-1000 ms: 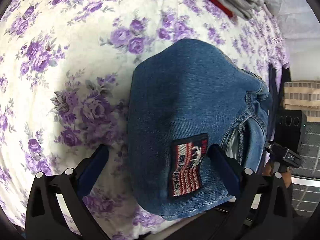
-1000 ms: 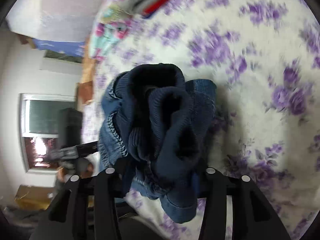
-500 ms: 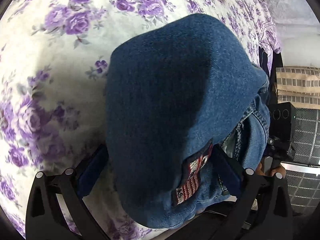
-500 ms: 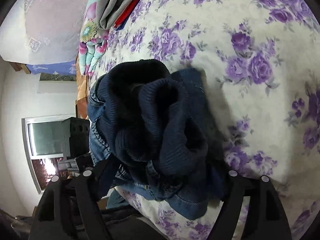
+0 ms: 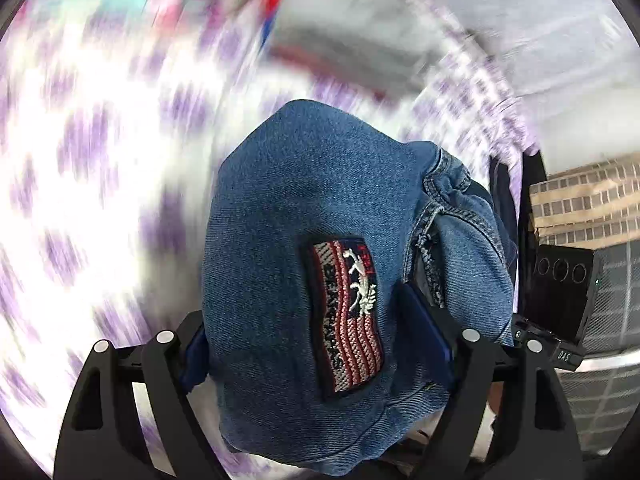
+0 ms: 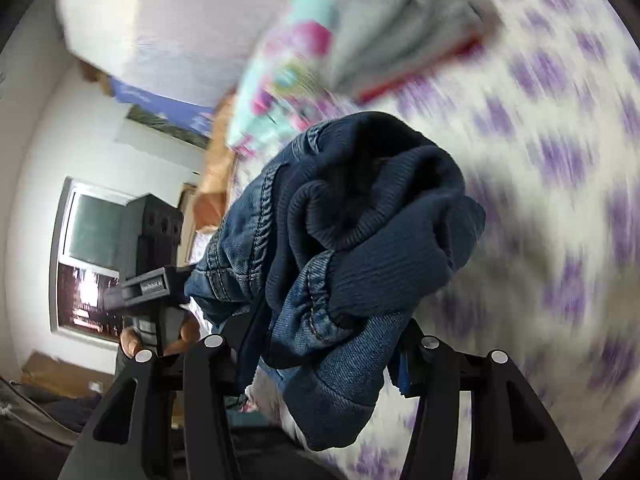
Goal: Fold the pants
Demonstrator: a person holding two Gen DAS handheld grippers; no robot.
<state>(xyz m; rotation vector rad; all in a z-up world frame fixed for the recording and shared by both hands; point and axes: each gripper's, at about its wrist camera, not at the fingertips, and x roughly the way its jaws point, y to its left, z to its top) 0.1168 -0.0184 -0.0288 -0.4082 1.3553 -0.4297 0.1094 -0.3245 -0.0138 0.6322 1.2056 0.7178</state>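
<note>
Two grippers share one folded bundle of jeans [image 5: 320, 240], carried above floral bedsheet [image 5: 100, 160] (background smeared). Left gripper [image 5: 320, 344]: jaws closing, blue pads hugging both sides of denim near flag patch [image 5: 346, 316]. Right gripper [image 6: 320, 352]: jaws closing too, ribbed navy waistband [image 6: 380, 232] bunched between them. Squeeze from both ends likely keeps folds from springing open. Clothes pile [image 6: 360, 40] at far end of bed looks like probable drop spot.

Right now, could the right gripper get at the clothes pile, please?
Probably not: the right gripper has its jaws closing on the bunched jeans, which fill them, and the pile lies beyond, farther up the bed. It would have to drop the jeans first.
</note>
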